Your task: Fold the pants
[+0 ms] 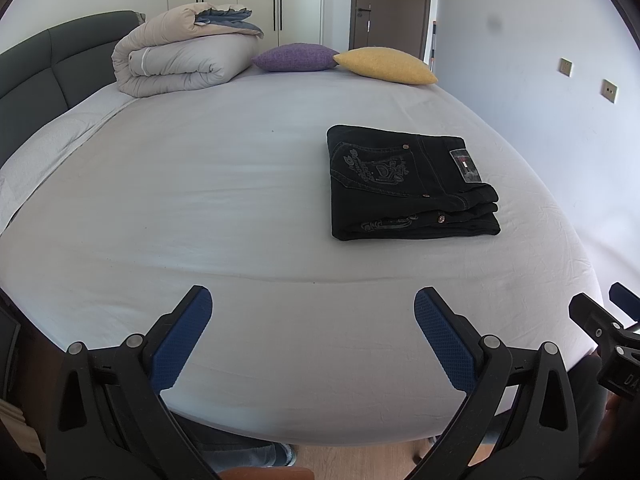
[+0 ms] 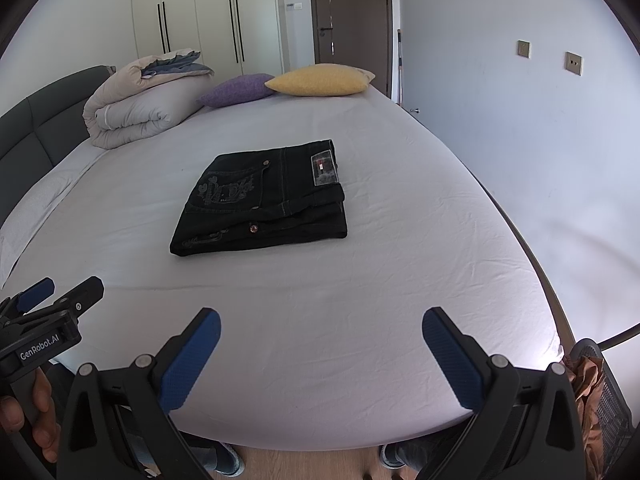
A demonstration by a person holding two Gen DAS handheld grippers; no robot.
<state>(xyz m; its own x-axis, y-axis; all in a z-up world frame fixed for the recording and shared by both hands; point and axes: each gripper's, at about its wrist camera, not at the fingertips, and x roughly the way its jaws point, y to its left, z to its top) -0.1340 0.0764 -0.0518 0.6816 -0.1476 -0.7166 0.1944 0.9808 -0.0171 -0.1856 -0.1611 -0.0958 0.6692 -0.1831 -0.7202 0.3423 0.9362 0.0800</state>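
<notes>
Black pants [image 1: 408, 184] lie folded into a compact rectangle on the white bed sheet [image 1: 224, 208], right of centre in the left wrist view, with an embroidered back pocket and a waist label facing up. They also show in the right wrist view [image 2: 264, 200], near the middle. My left gripper [image 1: 314, 312] is open and empty, held over the near edge of the bed, well short of the pants. My right gripper [image 2: 322, 332] is open and empty too, over the near edge. Each gripper shows at the edge of the other's view.
A rolled beige duvet [image 1: 180, 56], a purple cushion [image 1: 294, 57] and a yellow cushion [image 1: 386, 65] lie at the far end by the dark headboard [image 1: 44, 68]. A wall runs along the bed's right side [image 2: 540, 140]. Wooden floor lies below the near edge.
</notes>
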